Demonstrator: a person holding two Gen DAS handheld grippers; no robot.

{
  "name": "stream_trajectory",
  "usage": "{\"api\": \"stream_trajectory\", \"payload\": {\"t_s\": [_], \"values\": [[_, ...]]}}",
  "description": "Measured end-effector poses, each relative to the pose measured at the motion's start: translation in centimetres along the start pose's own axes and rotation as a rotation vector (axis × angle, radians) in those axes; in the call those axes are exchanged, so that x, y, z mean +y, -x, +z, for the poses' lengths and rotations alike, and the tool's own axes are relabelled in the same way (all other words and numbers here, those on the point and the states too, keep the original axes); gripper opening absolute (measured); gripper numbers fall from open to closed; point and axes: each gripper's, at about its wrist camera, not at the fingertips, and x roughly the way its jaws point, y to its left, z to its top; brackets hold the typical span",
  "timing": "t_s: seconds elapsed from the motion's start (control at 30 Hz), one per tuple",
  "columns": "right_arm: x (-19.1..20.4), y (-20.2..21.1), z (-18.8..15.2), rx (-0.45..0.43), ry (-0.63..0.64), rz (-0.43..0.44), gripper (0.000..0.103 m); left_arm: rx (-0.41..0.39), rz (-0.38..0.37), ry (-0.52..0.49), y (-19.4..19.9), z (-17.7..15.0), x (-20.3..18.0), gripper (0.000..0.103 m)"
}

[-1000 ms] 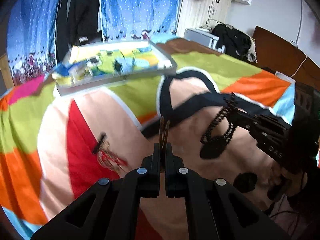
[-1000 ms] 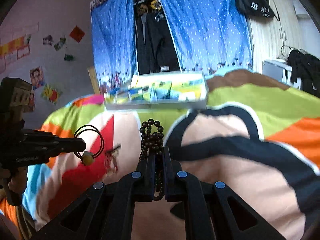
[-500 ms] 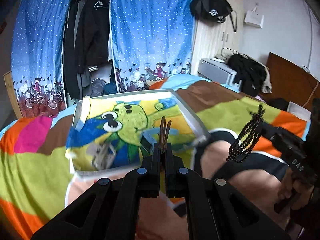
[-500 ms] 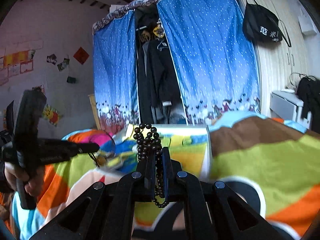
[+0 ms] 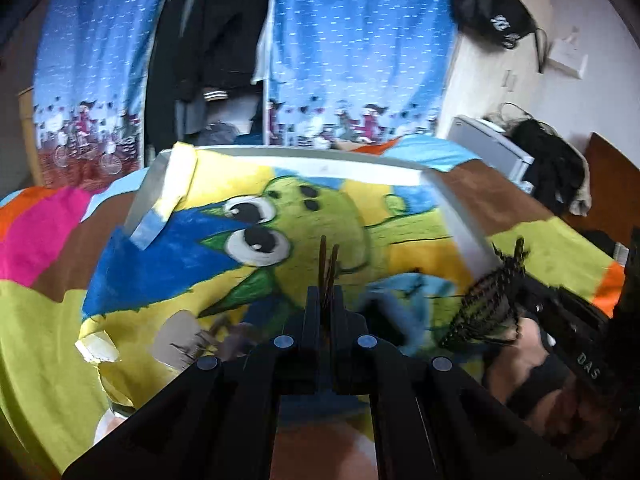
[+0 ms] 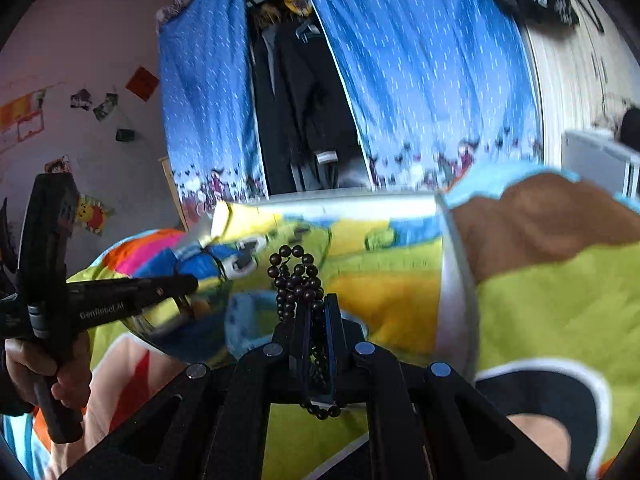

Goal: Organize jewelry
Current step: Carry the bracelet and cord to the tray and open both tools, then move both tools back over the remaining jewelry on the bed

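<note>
My left gripper [image 5: 327, 294] is shut on a thin dark cord loop [image 5: 326, 258] that sticks up past its tips. It hangs over the near part of a white-rimmed tray [image 5: 320, 160] lined with a cartoon cloth. My right gripper [image 6: 316, 308] is shut on a dark bead bracelet [image 6: 296, 276], whose strands bunch above the tips and dangle below them. It faces the same tray [image 6: 452, 280] from the near side. The right wrist view shows the left gripper [image 6: 188, 284] at the left with the cord loop [image 6: 184, 306]. In the left wrist view the bead bracelet [image 5: 486, 304] is at the right.
The tray lies on a colourful bedspread [image 5: 36, 320]. Blurred small items lie in its near part, one grey [image 5: 180, 334] and one light blue [image 5: 404, 292]. Blue curtains [image 5: 352, 60] and hanging dark clothes [image 5: 216, 32] stand behind. A hand [image 6: 36, 376] holds the left gripper's handle.
Both grippers have lifted off the bedspread with their jewelry and moved forward to the tray, which now fills the middle of both views. A red trinket left on the bedspread has dropped out of sight.
</note>
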Motion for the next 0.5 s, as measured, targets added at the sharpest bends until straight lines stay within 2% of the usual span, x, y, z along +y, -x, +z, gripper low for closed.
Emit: {"api": "stream_trajectory", "payload": {"t_s": [0.1, 0.2, 0.23, 0.3, 0.37, 0.43, 0.5], "values": [[-1.0, -1.1, -1.2, 0.039, -0.047, -0.014, 0.007, 0.014, 0.003, -0.009, -0.6, -0.6, 0.1, 0.002], [-1.6, -0.9, -1.5, 0.038, -0.073, -0.02, 0.007, 0.019, -0.016, 0.003, -0.7, -1.0, 0.0, 0.002], [-1.6, -0.8, -1.5, 0.04, -0.076, -0.023, 0.01, 0.025, -0.021, 0.005, -1.0, -0.9, 0.0, 0.002], [-1.6, -0.6, -1.3, 0.05, -0.071, -0.037, 0.021, 0.033, -0.017, -0.003, -1.1, -1.0, -0.4, 0.002], [-1.2, -0.2, -1.2, 0.052, -0.05, -0.051, 0.043, 0.047, -0.018, -0.007, -1.2, -1.0, -0.6, 0.006], [-0.8, 0.4, -1.0, 0.043, -0.025, -0.087, 0.06, 0.06, -0.014, -0.009, -1.1, -1.1, -0.8, 0.022], [-0.4, 1.4, -0.8, 0.026, -0.007, -0.109, 0.061, 0.035, -0.005, 0.0, -0.2, -1.3, -1.0, 0.062]]}}
